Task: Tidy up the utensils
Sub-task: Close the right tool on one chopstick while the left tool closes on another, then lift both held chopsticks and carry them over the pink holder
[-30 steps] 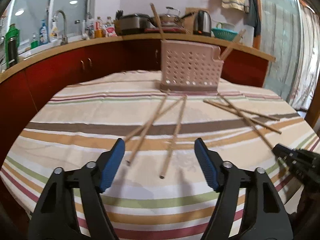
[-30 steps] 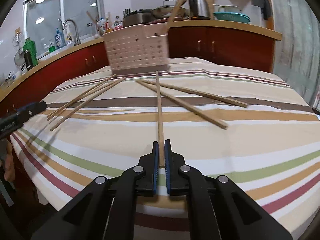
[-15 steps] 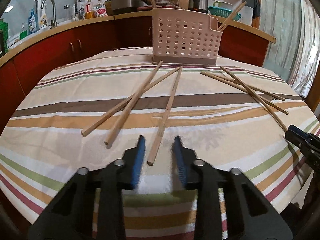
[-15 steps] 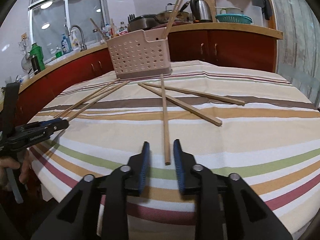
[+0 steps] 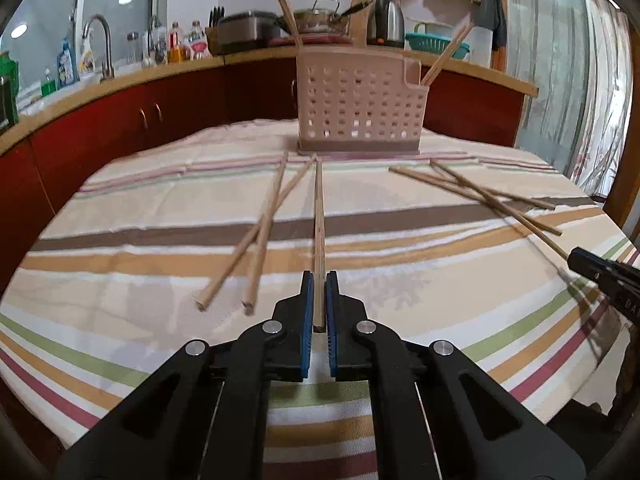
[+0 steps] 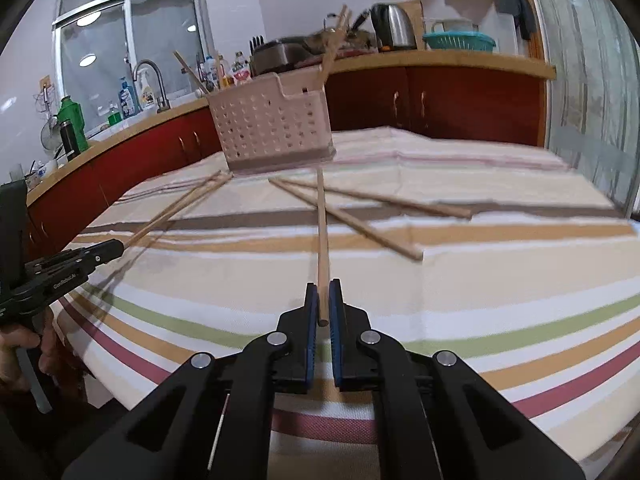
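Note:
Several wooden chopsticks lie on a striped tablecloth (image 5: 400, 280) before a pink perforated utensil basket (image 5: 360, 106), which holds a few upright chopsticks. My left gripper (image 5: 319, 280) is shut on the near end of one chopstick (image 5: 319, 216) that points at the basket. My right gripper (image 6: 324, 286) is shut on the near end of another chopstick (image 6: 322, 232); the basket (image 6: 274, 128) stands beyond it. The right gripper's tip shows at the right edge of the left wrist view (image 5: 592, 266); the left gripper shows at the left of the right wrist view (image 6: 76, 260).
Two loose chopsticks (image 5: 256, 248) lie left of my left gripper, two more (image 6: 360, 216) cross right of my right gripper. Red cabinets and a counter (image 5: 160, 76) with sink, bottles, pots and a kettle (image 5: 386, 22) curve behind the round table.
Both grippers have closed on a chopstick end each; half a second ago both stood partly open around them. The left gripper has shifted so its chopstick lines up with the basket.

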### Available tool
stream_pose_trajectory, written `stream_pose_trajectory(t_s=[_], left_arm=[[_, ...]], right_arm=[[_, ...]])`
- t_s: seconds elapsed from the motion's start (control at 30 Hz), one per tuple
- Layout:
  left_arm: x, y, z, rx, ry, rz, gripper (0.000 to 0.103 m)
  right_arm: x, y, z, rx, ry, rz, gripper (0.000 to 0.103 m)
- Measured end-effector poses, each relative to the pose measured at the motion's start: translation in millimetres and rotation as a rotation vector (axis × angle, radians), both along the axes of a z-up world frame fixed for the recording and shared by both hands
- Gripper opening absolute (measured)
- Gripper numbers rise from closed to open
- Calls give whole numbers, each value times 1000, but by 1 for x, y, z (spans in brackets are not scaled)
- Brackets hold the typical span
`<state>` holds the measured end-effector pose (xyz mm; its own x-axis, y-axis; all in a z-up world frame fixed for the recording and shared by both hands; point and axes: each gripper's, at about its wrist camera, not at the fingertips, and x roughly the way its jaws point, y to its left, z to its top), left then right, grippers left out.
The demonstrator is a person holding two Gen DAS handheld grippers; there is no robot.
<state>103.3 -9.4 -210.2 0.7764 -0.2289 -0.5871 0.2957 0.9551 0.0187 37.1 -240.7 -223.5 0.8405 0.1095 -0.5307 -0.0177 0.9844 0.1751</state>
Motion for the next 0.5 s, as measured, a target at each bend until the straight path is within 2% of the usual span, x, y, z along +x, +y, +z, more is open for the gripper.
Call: stream_pose_trajectory(t_s=[0.3, 0.5], left_arm=[[-23, 11, 48, -33, -128, 20, 7], [-37, 16, 85, -70, -212, 23, 7]], right_arm=[[-22, 6, 50, -68, -113, 12, 7], [-33, 4, 82, -77, -185, 6, 7]])
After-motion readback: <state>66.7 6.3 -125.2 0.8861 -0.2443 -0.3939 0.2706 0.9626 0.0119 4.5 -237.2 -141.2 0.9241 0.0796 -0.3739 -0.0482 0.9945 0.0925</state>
